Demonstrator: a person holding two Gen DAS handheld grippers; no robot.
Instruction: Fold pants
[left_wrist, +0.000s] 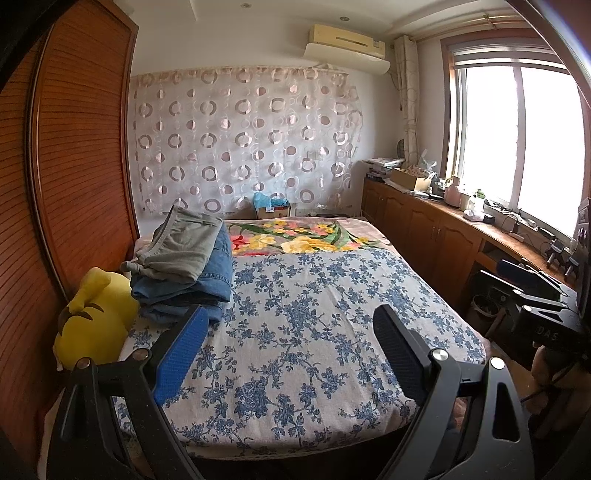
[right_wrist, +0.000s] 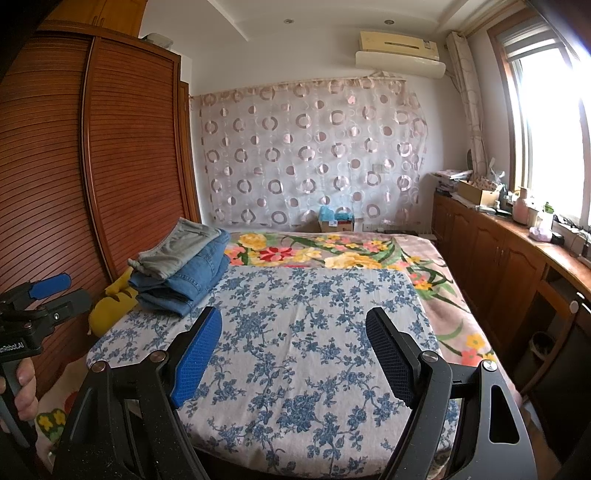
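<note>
Folded pants (left_wrist: 184, 266) stacked at bed (left_wrist: 332, 314) left edge: grey pair (right_wrist: 177, 247) on top, blue jeans (right_wrist: 192, 280) beneath, flat.

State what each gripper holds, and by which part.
Nothing. The left gripper and right gripper are both open over the bed; the pants lie stacked, untouched.
</note>
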